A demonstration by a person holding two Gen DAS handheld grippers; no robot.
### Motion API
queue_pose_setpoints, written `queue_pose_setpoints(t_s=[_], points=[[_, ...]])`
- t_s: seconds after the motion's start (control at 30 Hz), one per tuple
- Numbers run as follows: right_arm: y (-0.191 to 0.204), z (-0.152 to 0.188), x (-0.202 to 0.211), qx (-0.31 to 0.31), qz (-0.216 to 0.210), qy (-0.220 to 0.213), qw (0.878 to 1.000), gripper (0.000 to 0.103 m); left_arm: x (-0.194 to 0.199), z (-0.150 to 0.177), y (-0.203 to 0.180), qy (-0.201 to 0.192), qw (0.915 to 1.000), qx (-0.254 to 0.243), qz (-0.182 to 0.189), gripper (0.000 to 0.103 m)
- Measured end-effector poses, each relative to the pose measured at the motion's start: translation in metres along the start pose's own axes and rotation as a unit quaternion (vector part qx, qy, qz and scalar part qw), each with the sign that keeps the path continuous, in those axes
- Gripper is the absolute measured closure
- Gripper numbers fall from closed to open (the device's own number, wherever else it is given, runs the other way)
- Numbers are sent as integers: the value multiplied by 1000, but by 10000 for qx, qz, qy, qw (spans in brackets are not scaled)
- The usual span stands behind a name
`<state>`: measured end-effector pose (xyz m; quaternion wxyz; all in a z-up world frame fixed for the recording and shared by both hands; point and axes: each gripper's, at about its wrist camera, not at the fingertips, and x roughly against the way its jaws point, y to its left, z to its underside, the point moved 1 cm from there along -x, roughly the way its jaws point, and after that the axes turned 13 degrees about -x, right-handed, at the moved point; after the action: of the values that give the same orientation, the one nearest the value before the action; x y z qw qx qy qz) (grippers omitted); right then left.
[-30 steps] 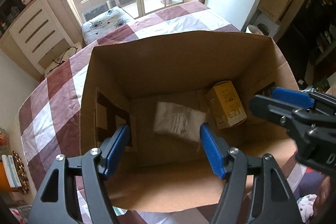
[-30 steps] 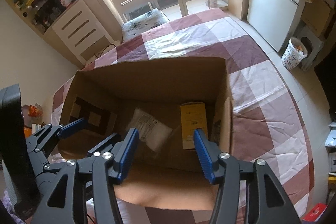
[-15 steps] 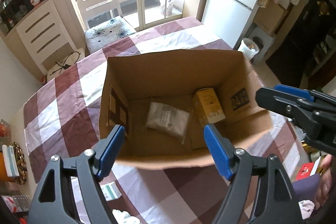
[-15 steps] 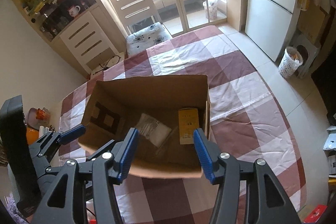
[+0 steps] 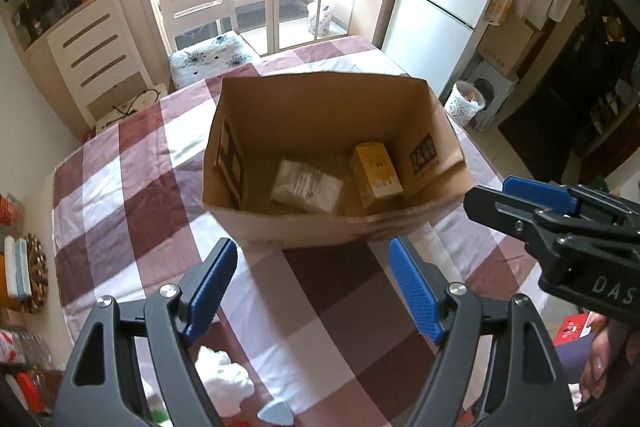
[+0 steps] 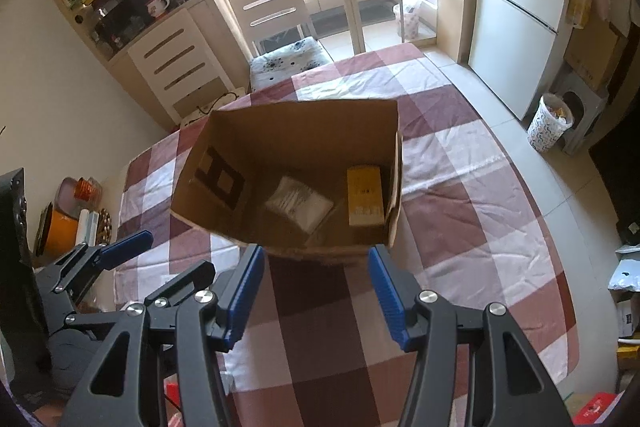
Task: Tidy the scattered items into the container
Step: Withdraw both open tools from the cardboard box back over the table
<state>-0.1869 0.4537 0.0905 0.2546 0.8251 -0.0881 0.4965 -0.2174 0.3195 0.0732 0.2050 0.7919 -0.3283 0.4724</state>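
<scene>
Grippers: left gripper [image 5: 314, 285] and right gripper [image 6: 316, 293] both spread, holding nothing. Box [image 5: 320, 227] just ahead holds 2 items. White cloth [image 5: 222, 375] under left fingers: soft, light, pinch mid-bunch.

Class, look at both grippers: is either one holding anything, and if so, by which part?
Nothing is held. The left gripper and right gripper are both open and empty, above the tablecloth just short of the cardboard box.
</scene>
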Motion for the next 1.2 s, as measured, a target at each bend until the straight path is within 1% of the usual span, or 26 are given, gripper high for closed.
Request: queue_pose_setpoints(t_s=[0.1, 0.2, 0.5, 0.73, 0.9, 1.2], points=[[0, 12, 3, 81, 51, 33, 9999, 47, 6, 12, -4, 19, 10000, 22, -41, 23], [-1, 26, 6, 103, 57, 90, 9999, 47, 11, 24, -8, 47, 9999, 102, -5, 23], [0, 66, 10, 399, 110, 330, 9986, 47, 24, 74, -13, 175, 9990, 408, -32, 23], [11, 94, 6, 678, 104, 521, 9963, 47, 36, 112, -1, 269, 9965, 781, -154, 23], [24, 110, 0, 855, 10, 637, 9943, 47, 42, 135, 7, 307, 9941, 1007, -247, 23], [54, 142, -14, 1287, -76, 884, 9877, 47, 48, 183, 25, 465, 9872, 1472, -393, 23]])
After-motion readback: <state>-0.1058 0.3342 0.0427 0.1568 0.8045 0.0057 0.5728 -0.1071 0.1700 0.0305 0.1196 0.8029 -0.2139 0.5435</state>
